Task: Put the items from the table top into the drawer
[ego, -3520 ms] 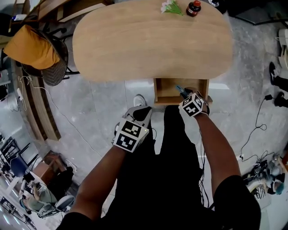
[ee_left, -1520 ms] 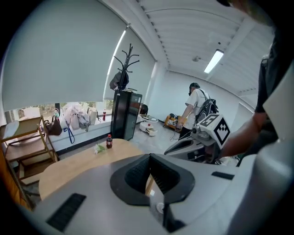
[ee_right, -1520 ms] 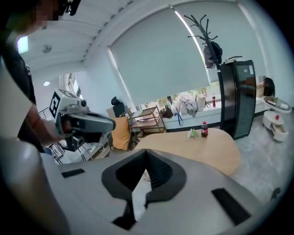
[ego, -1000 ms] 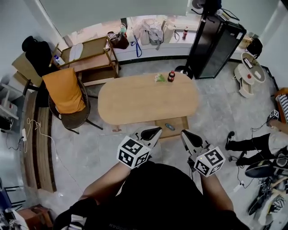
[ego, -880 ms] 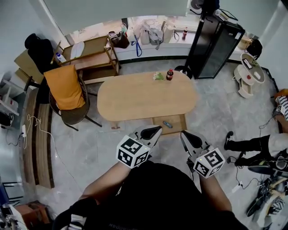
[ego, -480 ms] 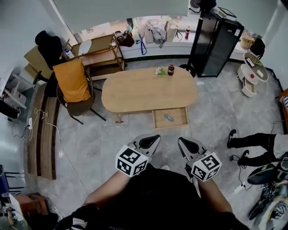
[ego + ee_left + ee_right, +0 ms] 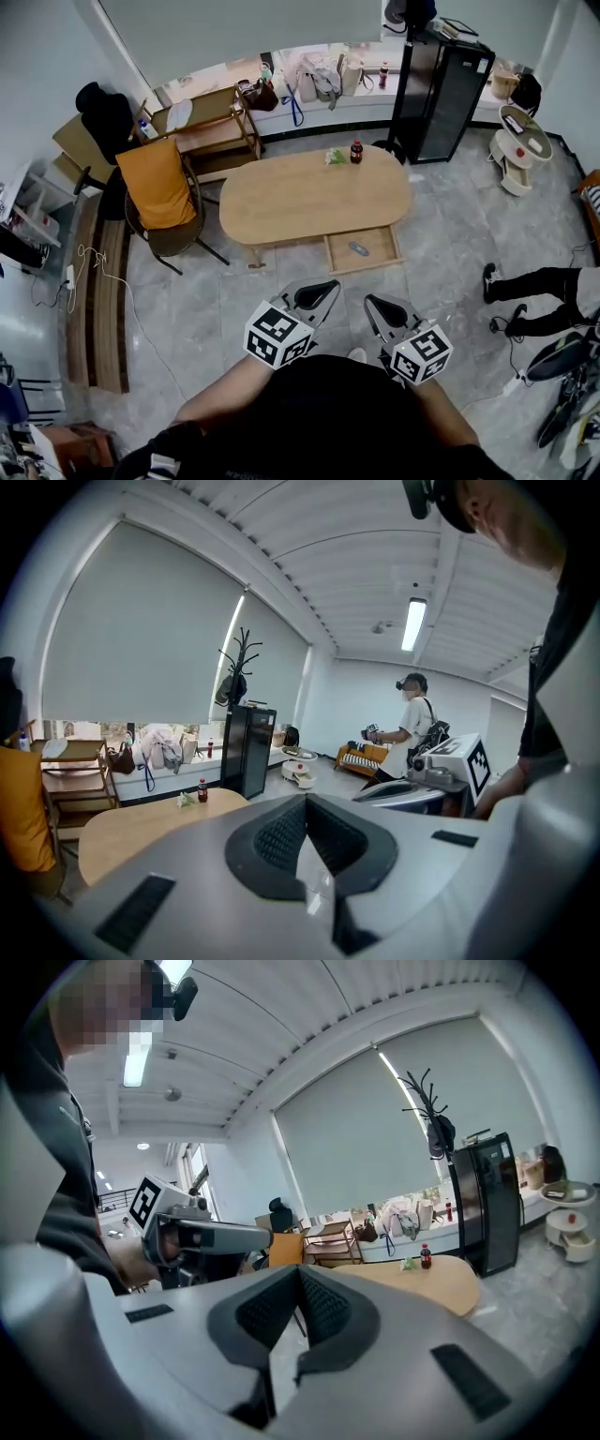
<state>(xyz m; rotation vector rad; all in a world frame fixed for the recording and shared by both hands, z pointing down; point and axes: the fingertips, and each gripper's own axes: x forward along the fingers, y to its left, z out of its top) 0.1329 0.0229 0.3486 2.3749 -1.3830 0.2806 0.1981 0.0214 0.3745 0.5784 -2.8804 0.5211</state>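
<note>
Items for the drawer are in neither pair of tongs at this moment. Nearest the person's body, the left tongs [image 7: 316,292] and the right tongs [image 7: 380,307] are held side by side, each with its jaws pressed together on nothing. Both gripper views show the dark ribbed pads meeting with no object between them.

Beyond them lies the grey marble floor [image 7: 281,281], and only then the open wooden drawer [image 7: 381,254], pulled out from the near edge of the oval light-wood table [image 7: 300,202] toward its right end. A small blue-grey oblong object [image 7: 358,248] lies inside the drawer, apart from its walls. At the table's far edge, also toward the right end, a small dark bottle with a red cap and label [image 7: 356,151] stands upright just beside a little green-and-white flower sprig [image 7: 335,157].

A few seconds ago the right tongs were down at the drawer and the table filled the head view. Since then the person has backed well away, and over the last second the table has gone on shrinking in view. Judged from this, one item is delivered, two remain on the table, and the drawer is not yet shut. The retreat puts both tongs out of reach, so the next pick would call for walking back to the table.
</note>
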